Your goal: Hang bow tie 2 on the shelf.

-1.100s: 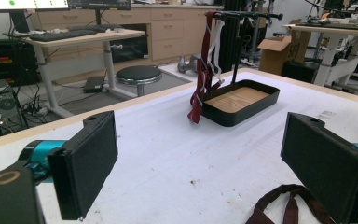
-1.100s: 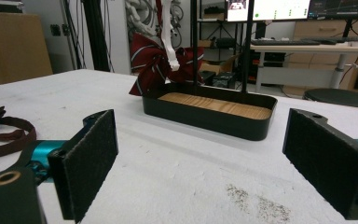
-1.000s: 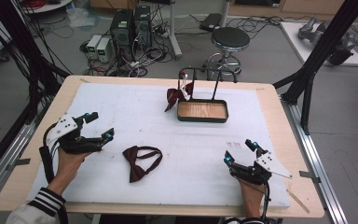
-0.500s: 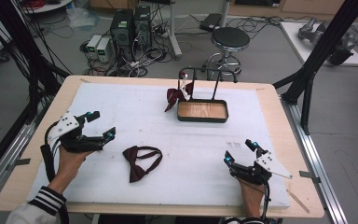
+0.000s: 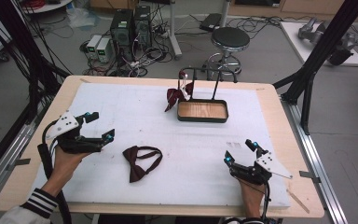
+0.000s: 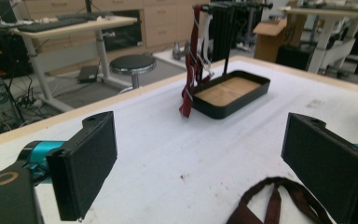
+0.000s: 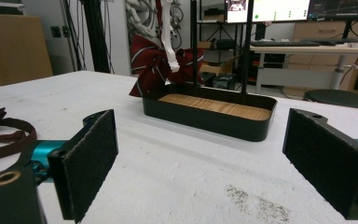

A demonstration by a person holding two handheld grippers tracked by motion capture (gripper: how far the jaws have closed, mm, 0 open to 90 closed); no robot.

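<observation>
Lying flat on the white mat [image 5: 168, 116], a dark maroon bow tie [image 5: 140, 161] with its strap looped sits near the front, between the two grippers and closer to the left one. Left gripper [image 5: 103, 127] just left of the bow tie, held in the left hand [image 5: 67, 158], jaws spread wide, nothing between them; in the left gripper view the bow tie strap [image 6: 279, 203] shows low, near the right jaw. Right gripper [image 5: 239, 151] front right of the mat, well apart from the bow tie, jaws wide open and empty. Black tray [image 5: 202, 112] with wooden floor toward the back of the tabletop [image 5: 270, 107], a black rack [image 5: 205, 74] rising from it. Second red striped bow tie [image 5: 176, 94] hangs off the rack at the tray's left end. Round stool [image 5: 230, 39] on the floor behind.
</observation>
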